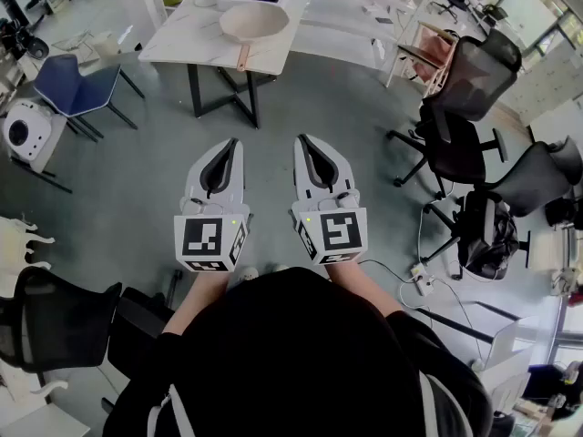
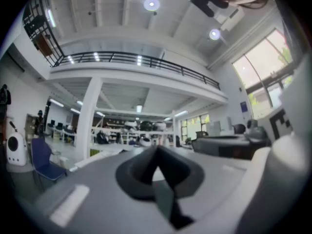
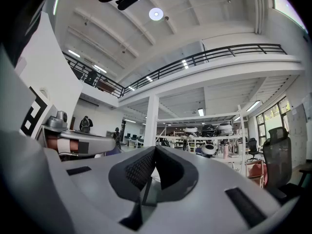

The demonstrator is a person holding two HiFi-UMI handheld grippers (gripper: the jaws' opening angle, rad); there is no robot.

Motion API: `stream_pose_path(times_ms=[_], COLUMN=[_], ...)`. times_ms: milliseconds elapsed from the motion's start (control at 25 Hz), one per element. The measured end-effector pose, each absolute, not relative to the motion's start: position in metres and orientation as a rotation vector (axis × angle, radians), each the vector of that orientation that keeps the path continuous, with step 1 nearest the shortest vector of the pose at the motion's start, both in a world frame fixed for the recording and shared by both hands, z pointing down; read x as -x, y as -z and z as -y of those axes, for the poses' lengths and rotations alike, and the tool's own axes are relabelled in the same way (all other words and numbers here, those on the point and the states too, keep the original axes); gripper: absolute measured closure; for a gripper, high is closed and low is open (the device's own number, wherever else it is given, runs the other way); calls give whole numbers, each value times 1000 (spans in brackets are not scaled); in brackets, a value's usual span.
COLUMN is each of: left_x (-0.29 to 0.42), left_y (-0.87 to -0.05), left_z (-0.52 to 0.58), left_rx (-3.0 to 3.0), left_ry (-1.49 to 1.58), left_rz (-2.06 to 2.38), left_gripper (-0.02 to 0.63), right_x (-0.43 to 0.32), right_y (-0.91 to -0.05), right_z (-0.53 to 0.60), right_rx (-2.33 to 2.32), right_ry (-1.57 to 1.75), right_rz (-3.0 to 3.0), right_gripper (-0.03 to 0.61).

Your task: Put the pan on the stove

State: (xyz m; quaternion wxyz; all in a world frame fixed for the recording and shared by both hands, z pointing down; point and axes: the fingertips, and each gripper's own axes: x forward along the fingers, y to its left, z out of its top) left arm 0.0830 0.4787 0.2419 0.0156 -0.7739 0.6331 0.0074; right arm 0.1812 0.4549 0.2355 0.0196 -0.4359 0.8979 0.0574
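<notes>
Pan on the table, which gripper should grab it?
Probably left. The pan has its handle pointing toward the left gripper; the right gripper sits further aside. Both are shut, empty and far from the table.

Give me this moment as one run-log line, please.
left hand-held gripper: shut, empty | right hand-held gripper: shut, empty | pan: on white table, untouched | task: not started
</notes>
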Motion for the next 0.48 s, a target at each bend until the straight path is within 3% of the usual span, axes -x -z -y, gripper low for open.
stream_pose_path(times_ms=[480], left_x=[-109], left_y=[-250], left_z=[-446], left_rx=[2433], left_ry=[-40], left_rz=[-1951], left_gripper=[601], right_x=[-194], right_y=[-246], right_z=[-420], right_rx=[1223], right_ry=[-124], right_rz=[-2833], right_gripper=[555])
